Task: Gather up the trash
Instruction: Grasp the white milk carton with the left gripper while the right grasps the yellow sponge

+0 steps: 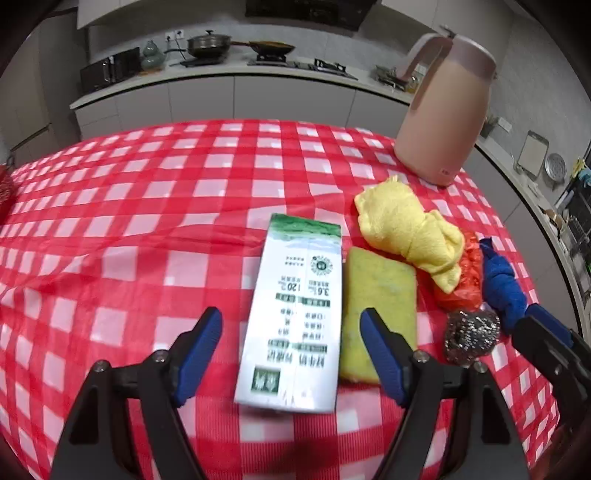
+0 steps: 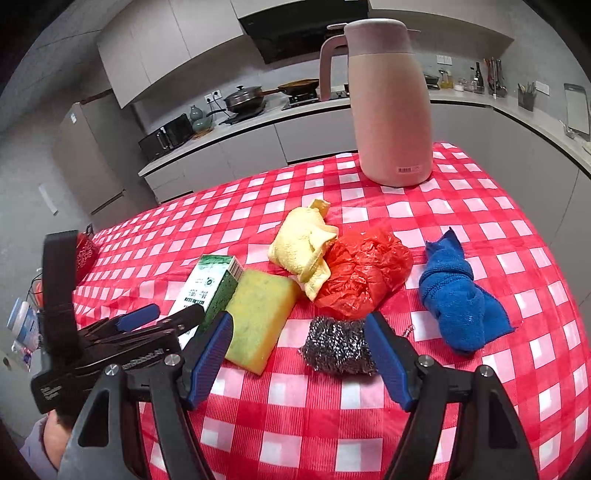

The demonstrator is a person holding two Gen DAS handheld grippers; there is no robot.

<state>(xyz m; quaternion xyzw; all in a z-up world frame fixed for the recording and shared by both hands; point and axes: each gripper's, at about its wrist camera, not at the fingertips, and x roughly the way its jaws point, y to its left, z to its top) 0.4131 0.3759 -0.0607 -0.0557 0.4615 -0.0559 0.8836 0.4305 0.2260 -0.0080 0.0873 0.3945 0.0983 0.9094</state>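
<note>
Both grippers hover open and empty, the left gripper [image 1: 291, 356] straddling the white-and-green milk carton [image 1: 295, 314] lying at centre frame, so it should drop square and close on the long sides, clear of the yellow sponge [image 1: 378, 314] alongside.

A kitchen here: a grey counter [image 2: 258, 122] runs along grey walls under pale cabinets [image 2: 166, 44], a dark hood [image 2: 295, 33] above the hob [image 2: 303, 98], a fridge [image 2: 85, 155] at the left, and the surface's red-checked cloth [image 1: 147, 206] up front.
</note>
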